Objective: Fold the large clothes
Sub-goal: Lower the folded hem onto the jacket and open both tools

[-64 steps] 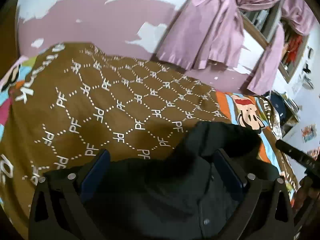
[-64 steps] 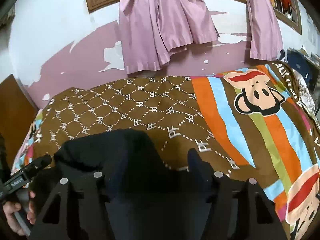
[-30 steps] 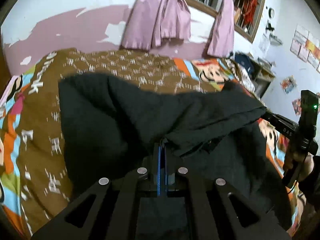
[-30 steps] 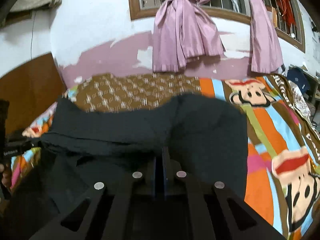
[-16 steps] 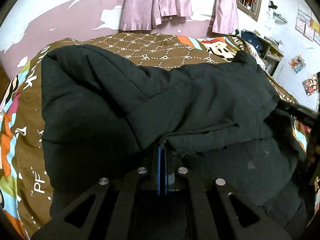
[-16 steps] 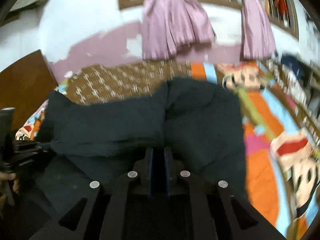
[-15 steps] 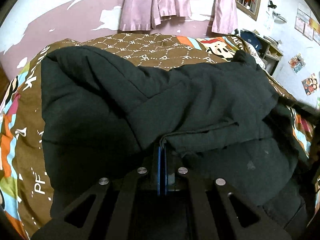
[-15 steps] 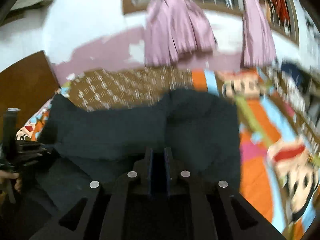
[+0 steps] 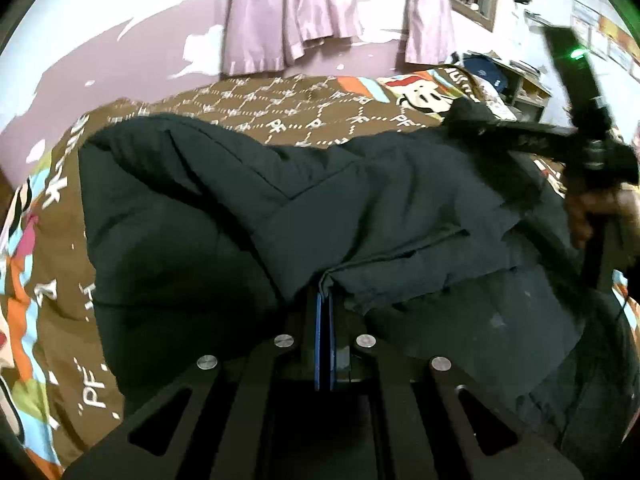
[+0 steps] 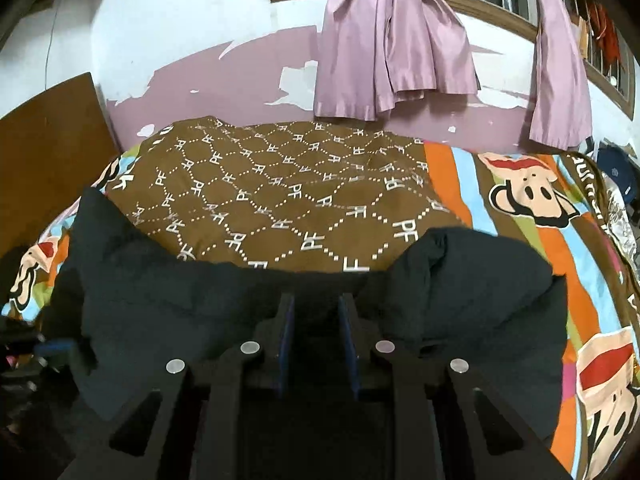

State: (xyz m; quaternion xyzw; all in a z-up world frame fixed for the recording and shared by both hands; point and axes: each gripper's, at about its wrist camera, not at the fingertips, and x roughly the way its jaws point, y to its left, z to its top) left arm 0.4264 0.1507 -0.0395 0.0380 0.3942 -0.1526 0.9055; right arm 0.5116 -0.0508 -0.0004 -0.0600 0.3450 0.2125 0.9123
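Note:
A large black padded jacket lies folded over on the patterned bedspread. My left gripper is shut on a hem edge of the jacket at the near side, its blue pads pressed together on the cloth. In the right wrist view my right gripper hovers over the jacket with its pads a narrow gap apart and nothing pinched between them. A hand holds that right gripper at the right edge of the left wrist view, blurred, above the jacket's right end.
The brown and striped cartoon bedspread stretches beyond the jacket to a peeling pink wall. Pink curtains hang at the window. A wooden board stands at the left, and cluttered shelves at the right.
The right gripper's pads, pressed together on the jacket before, now stand apart, and the jacket has dropped onto the bed. The left gripper has sunk a little, still clamped on the hem.

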